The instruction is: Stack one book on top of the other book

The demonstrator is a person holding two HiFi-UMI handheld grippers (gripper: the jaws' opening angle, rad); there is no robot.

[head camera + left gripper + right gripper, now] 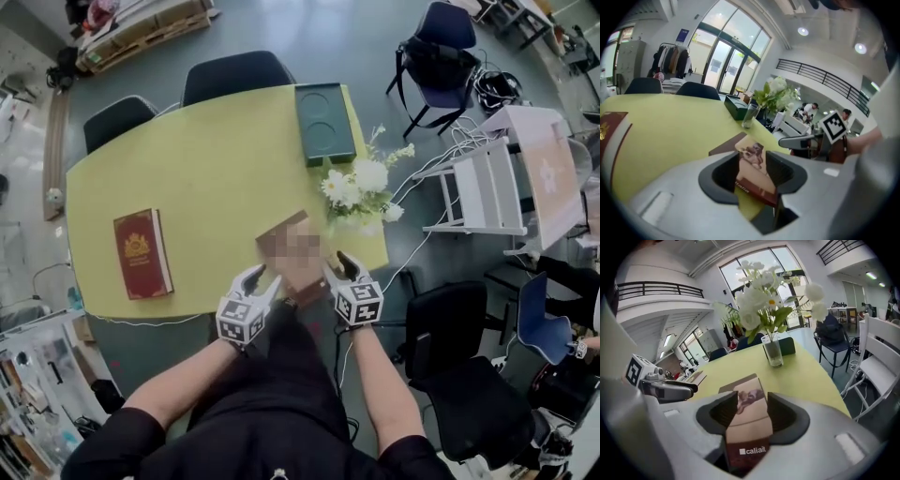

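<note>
Room: large open hall with a grey floor (375, 56). The gripper views add what the head view lacks: tall glass doors (726, 65), a balcony railing (820, 75) and ceiling lights.

Surface: yellow table (216, 169), filling the centre and left of the head view. Two dark chairs (234, 75) sit at its far edge. A white folding chair (478, 187) stands off its right side.

On the table:
- A dark green tray (324, 122) at the upper right.
- A red book (142, 253) flat at the left. The head view shows it whole; the left gripper view catches only a sliver at frame left.
- White flowers (361, 192) right of centre. Only the right gripper view shows their glass vase (773, 352) clearly.
- A brown book (747, 427) flat at the near edge, lower centre, well apart from the red one. A mosaic patch covers much of it in the head view. The right gripper view shows its cover, with white lettering near the bottom.

Left gripper (260, 281): at the brown book's left side, jaws wide apart. The book shows in the gap; the pads flank it with no visible squeeze.

Right gripper (339, 270): at the book's right side, jaws likewise wide apart, book in the gap and not clamped.
</note>
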